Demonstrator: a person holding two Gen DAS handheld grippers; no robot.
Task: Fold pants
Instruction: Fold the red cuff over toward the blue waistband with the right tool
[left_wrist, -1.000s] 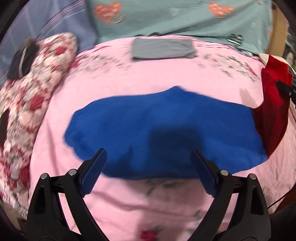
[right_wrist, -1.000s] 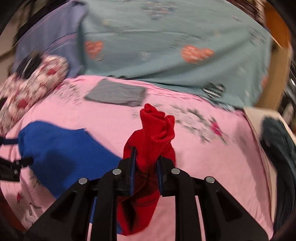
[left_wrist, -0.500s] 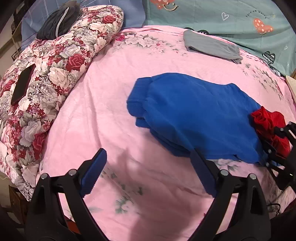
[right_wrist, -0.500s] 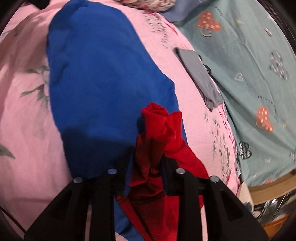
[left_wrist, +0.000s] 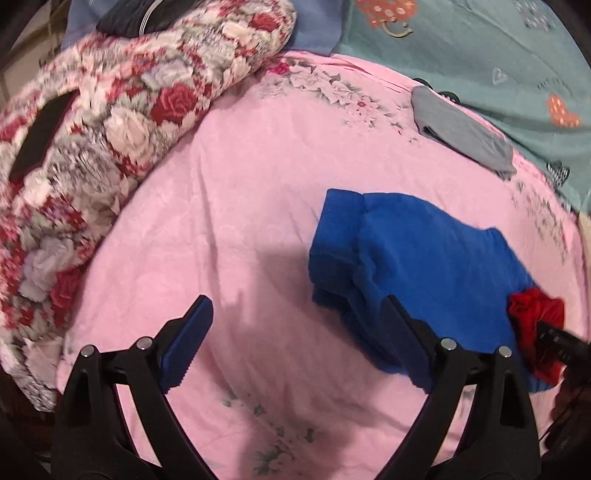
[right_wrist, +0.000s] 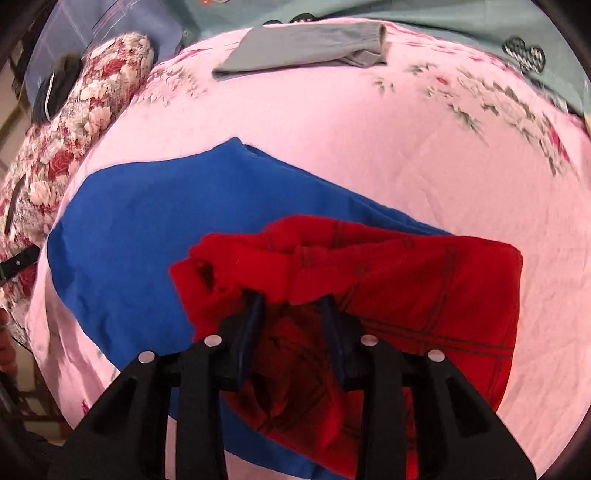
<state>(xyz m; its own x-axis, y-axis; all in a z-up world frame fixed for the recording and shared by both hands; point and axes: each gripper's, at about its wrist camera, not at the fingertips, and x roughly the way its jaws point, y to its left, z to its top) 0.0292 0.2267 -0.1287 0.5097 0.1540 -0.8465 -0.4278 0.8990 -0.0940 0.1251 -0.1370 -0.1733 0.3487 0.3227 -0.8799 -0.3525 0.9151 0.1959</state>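
1. Red pants (right_wrist: 388, 280) lie bunched on folded blue pants (right_wrist: 166, 221) atop the pink bedspread (right_wrist: 406, 147); only the right wrist view shows their seam lines.
2. Right gripper (right_wrist: 291, 306) stands partly parted, cloth loose between its fingers.
3. Left gripper (left_wrist: 299, 325) gapes wide, empty, beside the blue pants' cuffs; the floral quilt (left_wrist: 110, 122) lies beyond.

You have the folded blue knit pants (right_wrist: 159, 236) lying near the middle of the pink floral bedsheet (right_wrist: 424, 155). The crumpled red garment (right_wrist: 424, 280) lies partly on their right end and partly on the sheet, towards the near edge. Behind them, at the far edge of the sheet, lies the folded grey cloth (right_wrist: 303, 44), touching the teal heart-print blanket (left_wrist: 480, 48) beyond it. Along the left edge of the sheet runs the rolled rose-print quilt (left_wrist: 110, 122), with a flat black phone-like object (left_wrist: 40, 136) on it and a dark bundle (left_wrist: 136, 18) at its far end.
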